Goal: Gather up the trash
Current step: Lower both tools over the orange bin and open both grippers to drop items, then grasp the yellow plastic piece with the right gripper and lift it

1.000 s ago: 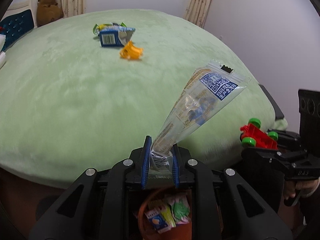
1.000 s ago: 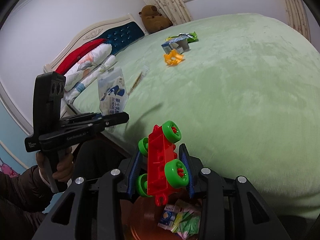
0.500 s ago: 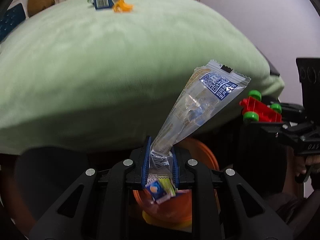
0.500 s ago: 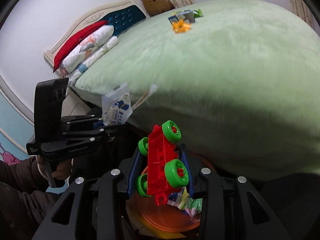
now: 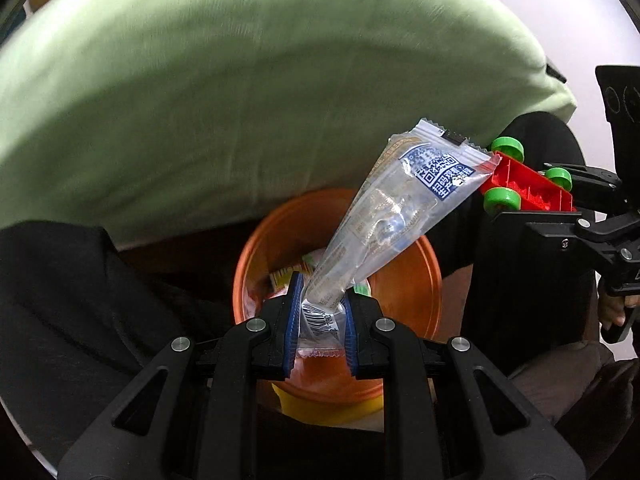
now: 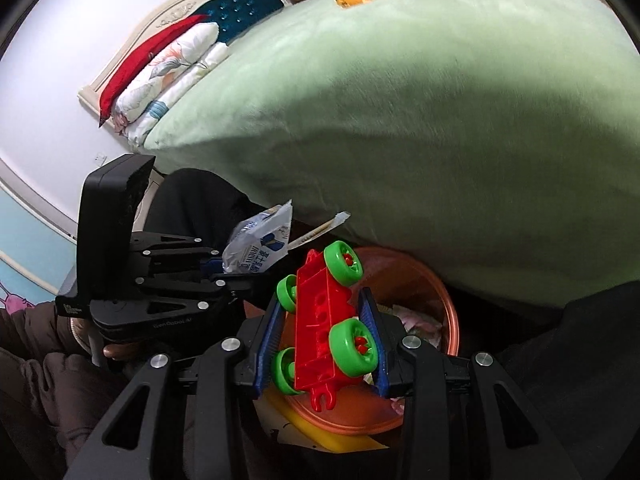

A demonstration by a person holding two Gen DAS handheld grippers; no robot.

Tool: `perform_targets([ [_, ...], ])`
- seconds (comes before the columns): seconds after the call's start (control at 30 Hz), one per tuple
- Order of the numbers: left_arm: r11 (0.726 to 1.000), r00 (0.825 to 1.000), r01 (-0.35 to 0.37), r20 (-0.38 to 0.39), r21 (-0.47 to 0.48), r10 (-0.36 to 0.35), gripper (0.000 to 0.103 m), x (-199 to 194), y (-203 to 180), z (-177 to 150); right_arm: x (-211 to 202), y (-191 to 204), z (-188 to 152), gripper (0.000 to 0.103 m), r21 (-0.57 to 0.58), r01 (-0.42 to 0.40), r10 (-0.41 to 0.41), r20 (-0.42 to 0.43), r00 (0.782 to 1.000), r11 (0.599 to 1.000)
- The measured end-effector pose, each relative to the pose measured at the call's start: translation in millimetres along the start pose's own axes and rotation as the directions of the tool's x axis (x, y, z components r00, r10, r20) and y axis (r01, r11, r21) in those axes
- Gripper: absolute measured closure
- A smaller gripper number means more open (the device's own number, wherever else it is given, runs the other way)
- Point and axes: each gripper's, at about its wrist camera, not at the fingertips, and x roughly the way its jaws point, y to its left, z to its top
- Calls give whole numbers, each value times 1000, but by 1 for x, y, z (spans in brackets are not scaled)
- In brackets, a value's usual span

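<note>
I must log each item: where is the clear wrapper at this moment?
The clear wrapper is pinched in the left gripper, sticking up over the orange bin, below the green bed edge.

- Clear wrapper (image 5: 394, 216) with blue code patch, pinched at its bottom end, slanting up over the bin.
- Orange bin (image 5: 404, 276) beside the bed edge, holding wrappers.

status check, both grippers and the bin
Left gripper shut on clear wrapper, above orange bin. Right gripper shut on red toy car. Nothing blocking.
</note>
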Motion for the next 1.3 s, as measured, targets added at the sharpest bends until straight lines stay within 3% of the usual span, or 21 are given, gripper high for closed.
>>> perform_targets([
  [0.73, 999, 982, -11, -189, -53, 1, 85, 45, 13, 9, 53, -15, 3, 65, 25, 4, 0, -143, 990, 1000],
  [0.77, 998, 980, -16, -197, -54, 5, 82, 44, 15, 10, 57, -15, 3, 64, 21, 11, -7, -162, 987, 1000],
  [0.87, 995, 972, -46, -233, -83, 26, 32, 52, 21, 13, 65, -15, 7, 32, 12, 54, -51, -191, 980, 998],
  [1.17, 992, 977, -24, -211, -122, -3, 32, 49, 35, 10, 61, -22, 12, 32, 58, 36, -26, -168, 985, 998],
  [1.3, 992, 985, -7, -171, -126, -15, 32, 39, 32, 10, 38, -17, 20, 32, 21, 26, -24, -96, 995, 999],
])
